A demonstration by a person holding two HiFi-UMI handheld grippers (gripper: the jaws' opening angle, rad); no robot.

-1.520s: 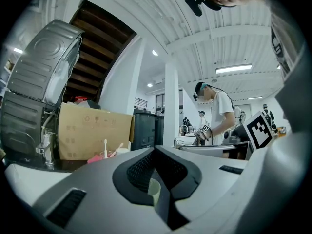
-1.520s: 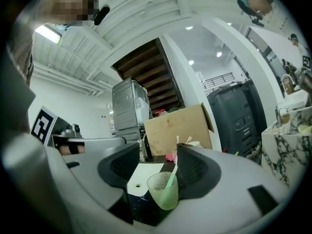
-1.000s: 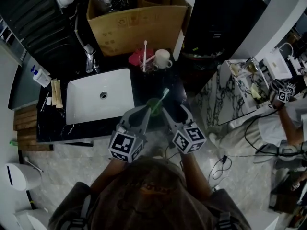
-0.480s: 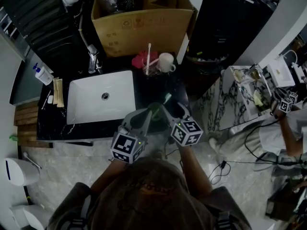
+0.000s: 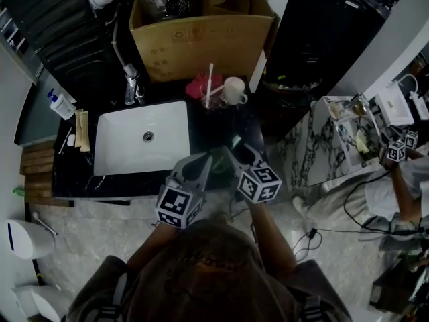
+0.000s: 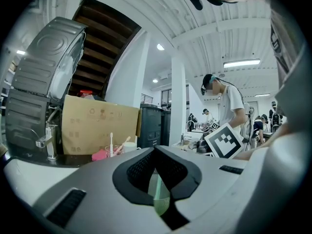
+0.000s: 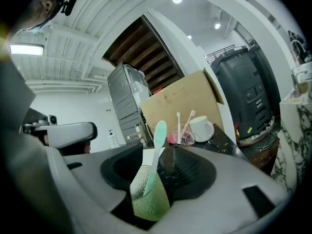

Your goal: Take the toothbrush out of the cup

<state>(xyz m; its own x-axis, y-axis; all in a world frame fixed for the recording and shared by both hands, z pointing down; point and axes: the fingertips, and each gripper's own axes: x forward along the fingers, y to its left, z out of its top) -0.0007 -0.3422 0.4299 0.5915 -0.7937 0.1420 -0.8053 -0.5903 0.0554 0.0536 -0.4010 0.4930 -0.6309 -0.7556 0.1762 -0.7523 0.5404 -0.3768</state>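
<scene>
Two grippers meet over a black counter (image 5: 224,127), just right of its white sink (image 5: 120,149), above pale marbled floor (image 5: 87,237). The left gripper (image 6: 156,169) clamps a green cup (image 7: 148,199). The right gripper (image 7: 161,165) has jaws still fairly wide that have just been closing, flanking the toothbrush (image 7: 157,145) leaning inside the cup.

We find the head view dim and underexposed; the white sink (image 5: 141,136) is its brightest patch, while the black counter (image 5: 224,123) swallows most detail; straight lines bow toward the edges. Both gripper views are far brighter, ringed by a black vignette with heavy barrel distortion; a ceiling strip light (image 6: 242,63) glares in the left gripper view and washes out the white ceiling; a second strip light (image 7: 23,49) burns at the left edge of the right gripper view. The left tool (image 6: 155,151) looms soft and grey close to its lens; the green cup (image 7: 148,199) reads fairly sharp, its dimpled texture lit from above.
</scene>
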